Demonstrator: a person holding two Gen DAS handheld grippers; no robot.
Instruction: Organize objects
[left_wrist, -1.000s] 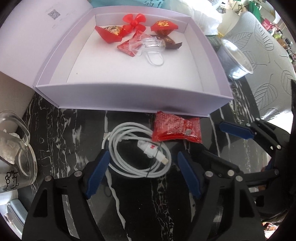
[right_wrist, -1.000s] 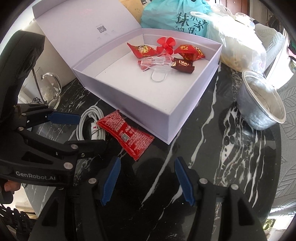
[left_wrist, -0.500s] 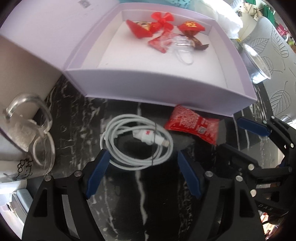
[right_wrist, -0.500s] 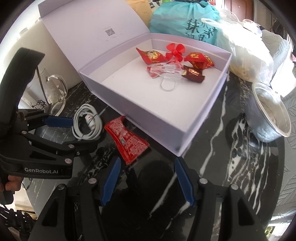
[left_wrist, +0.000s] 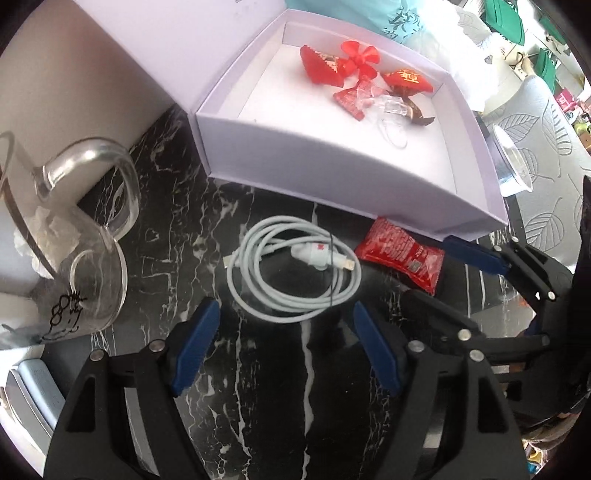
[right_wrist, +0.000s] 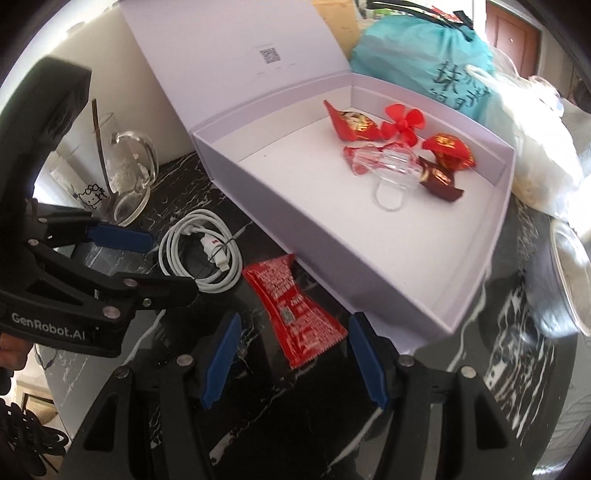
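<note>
A coiled white charging cable (left_wrist: 293, 271) lies on the black marble table, just ahead of my open left gripper (left_wrist: 286, 339). It also shows in the right wrist view (right_wrist: 201, 256). A red snack packet (left_wrist: 400, 253) lies to its right, against the front wall of the open pale lilac box (left_wrist: 332, 171). My open right gripper (right_wrist: 293, 360) sits just short of the red snack packet (right_wrist: 293, 308). The lilac box (right_wrist: 369, 266) holds red candies (right_wrist: 351, 122), a red flower-shaped piece (right_wrist: 402, 122) and a clear plastic piece (right_wrist: 391, 173).
A glass mug (left_wrist: 74, 251) with a cartoon print stands left of the cable. A metal bowl (right_wrist: 565, 280) sits right of the box. A teal bag (right_wrist: 424, 62) and a white plastic bag (right_wrist: 535, 147) stand behind the box. The box lid (right_wrist: 236, 55) stands open behind it.
Both grippers have shifted left and swung. The cable now sits centred ahead of the left gripper, and the red packet now sits centred ahead of the right gripper. Both stay open.
</note>
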